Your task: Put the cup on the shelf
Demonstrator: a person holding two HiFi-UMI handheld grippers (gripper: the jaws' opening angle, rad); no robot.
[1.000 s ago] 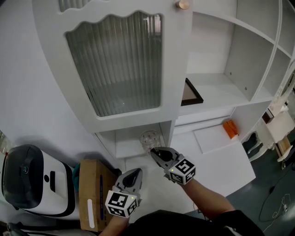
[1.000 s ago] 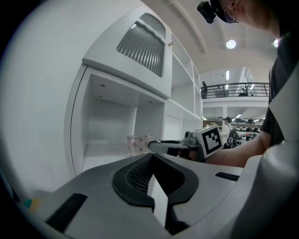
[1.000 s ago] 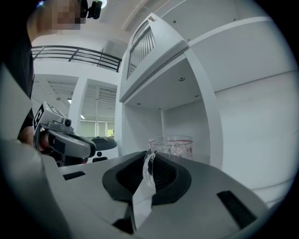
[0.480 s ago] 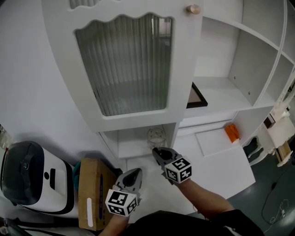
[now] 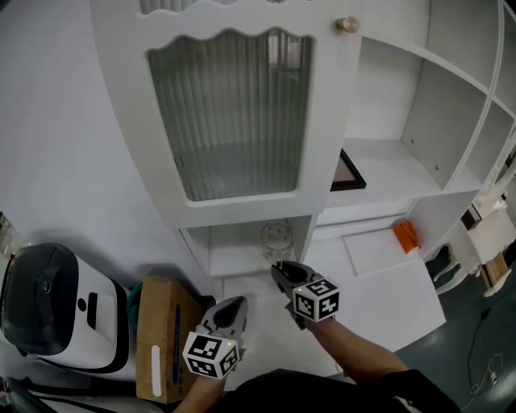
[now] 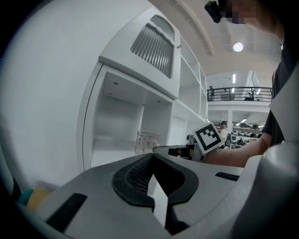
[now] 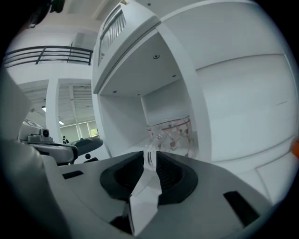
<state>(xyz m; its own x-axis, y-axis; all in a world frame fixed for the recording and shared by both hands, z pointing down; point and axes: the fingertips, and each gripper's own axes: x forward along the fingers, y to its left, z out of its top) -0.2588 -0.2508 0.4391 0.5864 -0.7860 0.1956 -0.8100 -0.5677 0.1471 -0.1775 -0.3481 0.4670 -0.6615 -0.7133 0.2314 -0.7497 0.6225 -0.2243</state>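
Note:
A clear glass cup (image 5: 276,236) printed with small red flowers stands upright on the low shelf (image 5: 230,256) of the white cabinet. It also shows in the left gripper view (image 6: 146,142) and the right gripper view (image 7: 172,135). My right gripper (image 5: 278,267) points at it from the front. Its jaws have just been opening and stand slightly apart (image 7: 149,157), with the cup's thin glass handle between the tips and a gap beside it. My left gripper (image 5: 239,301) hangs lower left, away from the cup, its tips (image 6: 152,155) together on nothing.
The ribbed-glass cabinet door (image 5: 234,113) stands open above the shelf, its knob (image 5: 347,24) at top right. A cardboard box (image 5: 161,339) and a white-and-black appliance (image 5: 56,314) sit at lower left. A dark frame (image 5: 348,171) and an orange object (image 5: 405,236) lie on shelves at right.
My right gripper has sunk a little and rolled, so its marker cube faces up more. The cup now sits a bit deeper on the shelf. The left gripper has stayed put.

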